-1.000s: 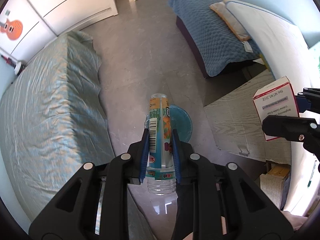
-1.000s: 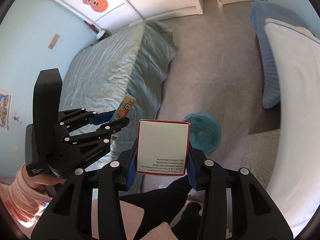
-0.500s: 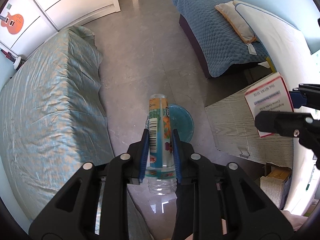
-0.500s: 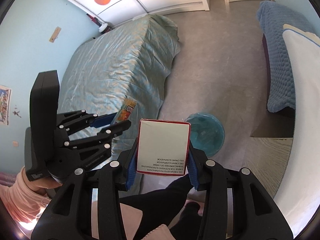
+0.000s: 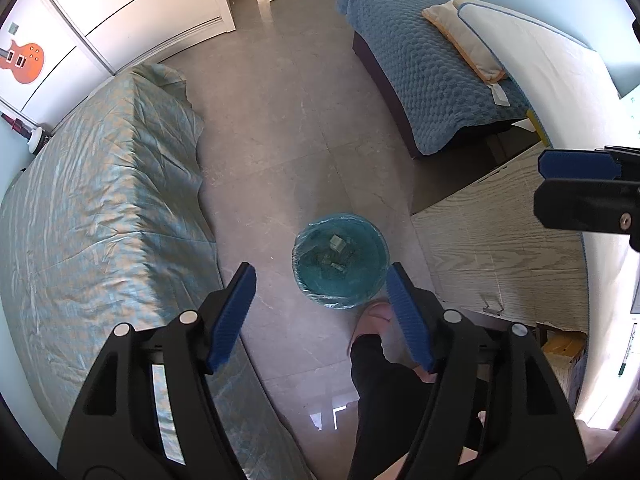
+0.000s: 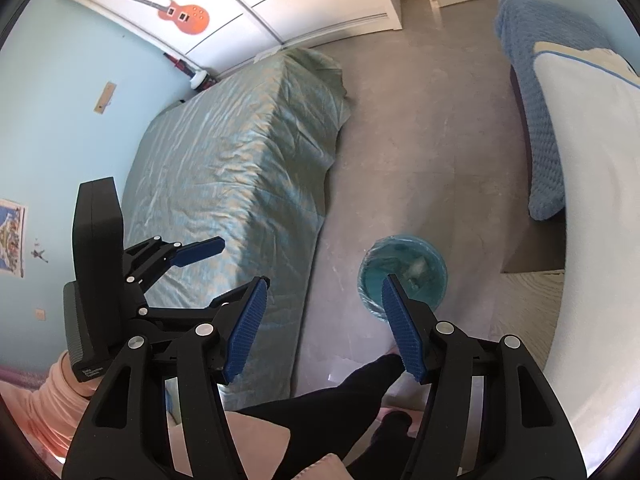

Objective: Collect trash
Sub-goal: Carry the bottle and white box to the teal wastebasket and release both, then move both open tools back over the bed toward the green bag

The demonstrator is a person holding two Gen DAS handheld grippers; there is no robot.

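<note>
Two grippers, each with two blue-padded fingers, point steeply down over the floor: left gripper [image 5: 321,286] and right gripper [image 6: 324,300]. Both sets of jaws are opening, spread about halfway, with nothing between the pads.

Two beds flank the grey tiled floor [image 5: 280,120]: one bed under a shiny green cover [image 5: 100,208] at the left of both views, and one under a blue quilted blanket [image 5: 424,72] at the right. Two pillows [image 5: 464,36] lie on the blue bed.

One wooden surface [image 5: 496,248] stands beside the bin.

One round bin [image 5: 340,258], lined with a blue plastic bag, stands on the floor between the beds, directly below the left gripper's open jaws. Inside lie several pieces of trash; a pale boxy piece [image 5: 338,243] is the clearest, and the rest are too small to count.

One bare foot [image 5: 378,316] touches the floor just beside the bin.
</note>
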